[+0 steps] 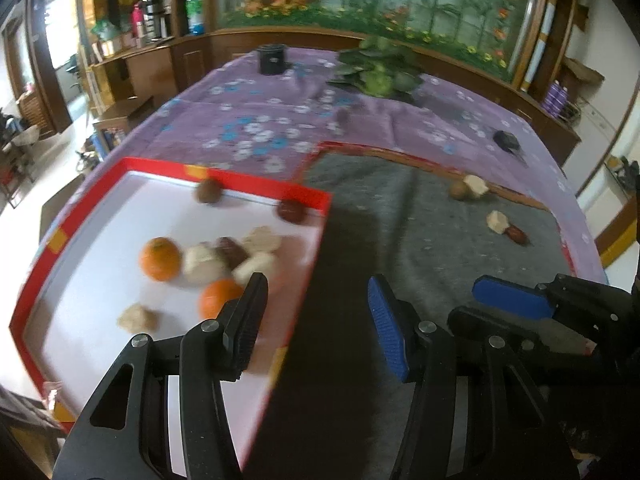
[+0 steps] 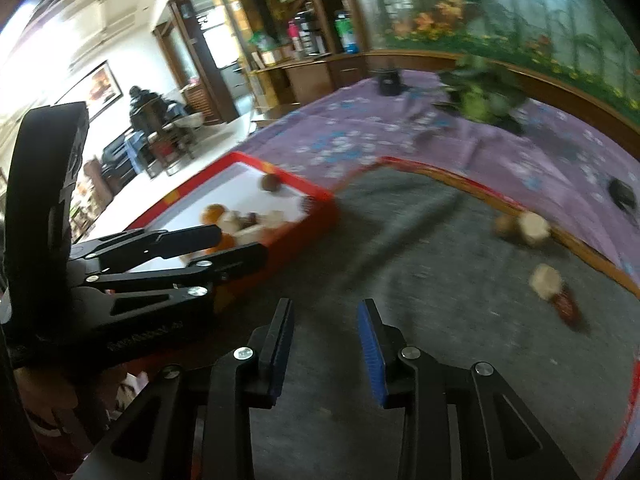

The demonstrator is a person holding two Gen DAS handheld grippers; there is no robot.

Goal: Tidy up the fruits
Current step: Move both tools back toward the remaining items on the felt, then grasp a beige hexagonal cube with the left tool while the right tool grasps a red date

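The fruits are split between two places. Most sit in the red-walled box (image 1: 280,190) with a white floor, at the left of the grey mat (image 1: 440,240): two oranges (image 1: 160,258), a cluster of pale lumpy pieces (image 1: 204,264) with a dark brown one (image 1: 231,251) among them, one more pale piece (image 1: 138,317) nearer the camera, and two brown round fruits (image 1: 208,191) against the far wall. The box's long axis runs from the near left corner away toward the purple flowered cloth (image 1: 248,128); its near end is cut off by the picture's edge. On the mat, well apart from the box, lie a brown fruit touching a pale piece (image 1: 474,185) by the mat's orange border, and another pale piece (image 1: 497,222) touching an oblong dark red fruit (image 1: 518,235), whose long axis points down and to the right (blur makes the kinds hard to name).

The left gripper (image 1: 316,320) stands about half open, empty, over the box's right wall; its left finger hides part of the nearer orange. The right gripper (image 2: 325,354) is a little open with nothing between its pads, over bare mat. The right wrist view is heavily smeared, so the box contents there are mere blobs.
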